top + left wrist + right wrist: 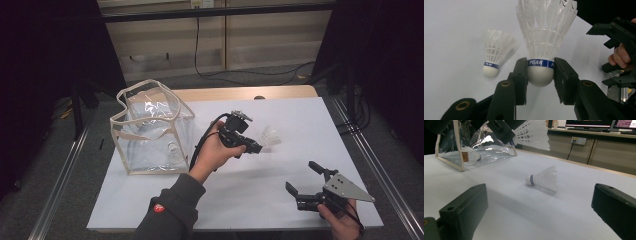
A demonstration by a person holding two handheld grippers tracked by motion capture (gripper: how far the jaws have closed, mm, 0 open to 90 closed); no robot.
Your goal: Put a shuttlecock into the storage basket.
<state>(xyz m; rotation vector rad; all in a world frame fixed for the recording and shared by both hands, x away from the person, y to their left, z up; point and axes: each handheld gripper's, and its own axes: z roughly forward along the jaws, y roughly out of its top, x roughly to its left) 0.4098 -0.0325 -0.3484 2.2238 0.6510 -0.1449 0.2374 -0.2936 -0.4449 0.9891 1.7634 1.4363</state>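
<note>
Your left gripper (540, 75) clamps a shuttlecock (544, 42) by its cork, raised above the table just right of the clear bag (150, 131). Carry it over the bag's open top before releasing. Your right gripper (306, 180) waits wide open and empty; the second shuttlecock (543, 180) lies on the white tabletop (524, 215).

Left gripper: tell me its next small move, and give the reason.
Probably carry it leftward toward the open top of the clear bag. The left gripper is shut on a shuttlecock at its cork, lifted off the table, while the bag stands open to its left. A second shuttlecock lies on the table, and the right gripper is open.
</note>
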